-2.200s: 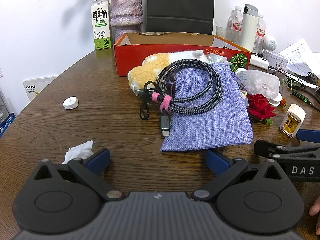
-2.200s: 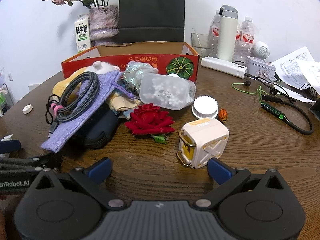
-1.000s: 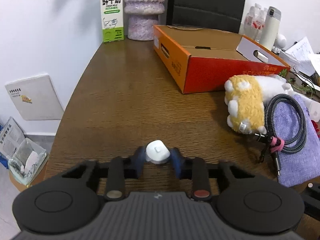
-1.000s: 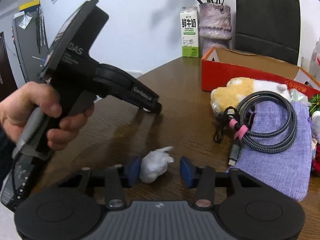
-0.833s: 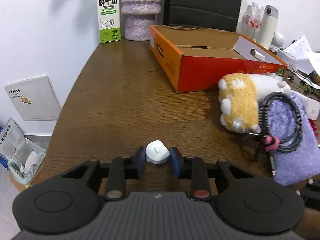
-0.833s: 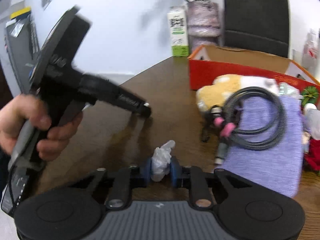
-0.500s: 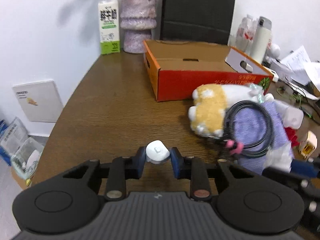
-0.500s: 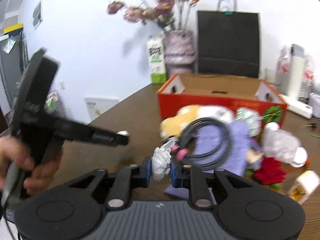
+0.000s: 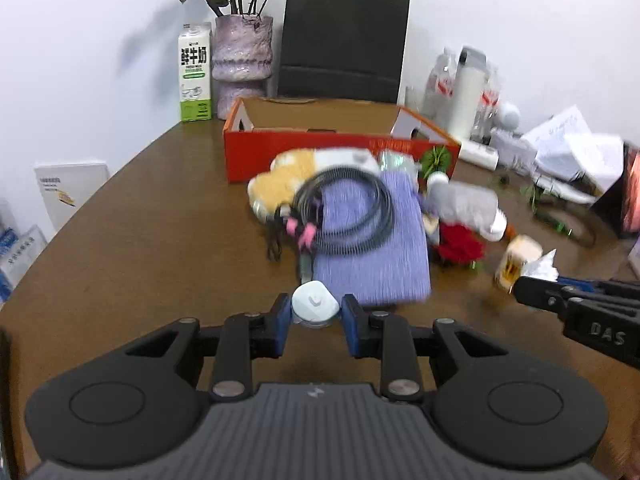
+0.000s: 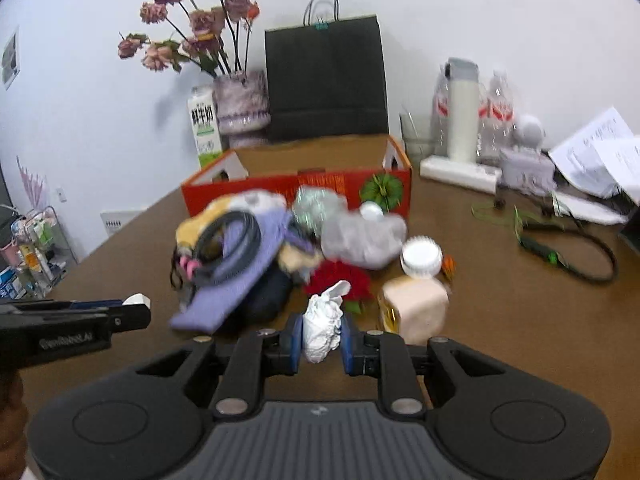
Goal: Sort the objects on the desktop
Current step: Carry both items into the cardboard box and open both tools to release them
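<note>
Left wrist cam: the left gripper (image 9: 316,312) has its blue pads pinched on a small white puck (image 9: 315,303), held up over the brown table (image 9: 160,248) just in front of the purple pouch (image 9: 372,256). The coiled cable (image 9: 352,216) lies on top of that pouch. Behind sits the orange box (image 9: 340,148), and from this angle it looks empty inside, only cardboard showing.

Right wrist cam: the right gripper (image 10: 320,340) is squeezed nearly closed on a crumpled tissue (image 10: 323,326), lifted off the table in front of the clutter pile. Same box (image 10: 296,188) behind, with nothing visible in it.
</note>
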Demonstrator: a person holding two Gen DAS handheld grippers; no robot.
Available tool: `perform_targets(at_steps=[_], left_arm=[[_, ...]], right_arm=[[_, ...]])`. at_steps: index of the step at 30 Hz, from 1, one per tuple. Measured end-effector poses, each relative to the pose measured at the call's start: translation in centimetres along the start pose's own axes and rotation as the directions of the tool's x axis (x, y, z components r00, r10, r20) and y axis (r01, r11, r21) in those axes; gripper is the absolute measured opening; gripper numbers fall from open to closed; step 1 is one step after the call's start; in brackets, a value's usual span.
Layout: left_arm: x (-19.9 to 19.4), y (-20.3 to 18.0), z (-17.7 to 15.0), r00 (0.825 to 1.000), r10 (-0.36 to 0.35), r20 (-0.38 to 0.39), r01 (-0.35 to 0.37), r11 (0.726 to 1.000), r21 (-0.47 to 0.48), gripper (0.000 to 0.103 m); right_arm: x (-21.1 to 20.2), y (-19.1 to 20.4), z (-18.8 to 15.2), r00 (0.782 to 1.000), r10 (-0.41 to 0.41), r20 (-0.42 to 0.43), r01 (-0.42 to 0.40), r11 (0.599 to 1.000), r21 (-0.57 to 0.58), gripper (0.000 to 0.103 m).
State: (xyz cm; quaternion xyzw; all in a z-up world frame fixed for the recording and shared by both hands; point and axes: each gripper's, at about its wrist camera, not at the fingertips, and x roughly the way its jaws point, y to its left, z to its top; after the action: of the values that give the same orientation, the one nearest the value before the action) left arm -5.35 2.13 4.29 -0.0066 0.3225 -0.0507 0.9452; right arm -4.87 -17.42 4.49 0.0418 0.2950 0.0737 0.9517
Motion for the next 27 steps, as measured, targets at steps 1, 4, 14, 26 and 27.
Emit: perform_targets(at_steps=[1,4,14,26,27], left_arm=[[-0.4,-0.3,-0.5,1.0,0.004,0.002,-0.004,1.0,0.005,0.028],[-1.6,-0.7,-1.8,1.0,0.0,-0.003,0.0,1.0,-0.001,0.028],[-3.3,-1.5,-3.3,0.999,-0.034,-0.014,0.034,0.999,0.0,0.028],[1.1,1.3,10.0,0.997,-0.065,0.042,0.066,0.997,-0.03,0.028],[2.1,1.6,11.3,0.997,-0.066,0.04,0.067,0.997,-0.035,0.028]], right_arm=[[-0.4,0.0,-0.7,1.0,0.008,-0.007,-0.008,1.0,-0.004,0.018],[-1.8,0.1,-2.5,1.0,0.023,-0.019,-0.023,0.999,-0.025,0.018],[-4.5,0.3,-3.0,1.0,0.028,0.012,-0.028,0.999,-0.024,0.018],[-0.3,-1.4,8.2,0.986,0.148,0.083,-0.146,0.989,-0.028,0.018],[0.8,-1.6,9.6,0.985,0.153,0.084,-0.15,0.988,-0.037,0.018]])
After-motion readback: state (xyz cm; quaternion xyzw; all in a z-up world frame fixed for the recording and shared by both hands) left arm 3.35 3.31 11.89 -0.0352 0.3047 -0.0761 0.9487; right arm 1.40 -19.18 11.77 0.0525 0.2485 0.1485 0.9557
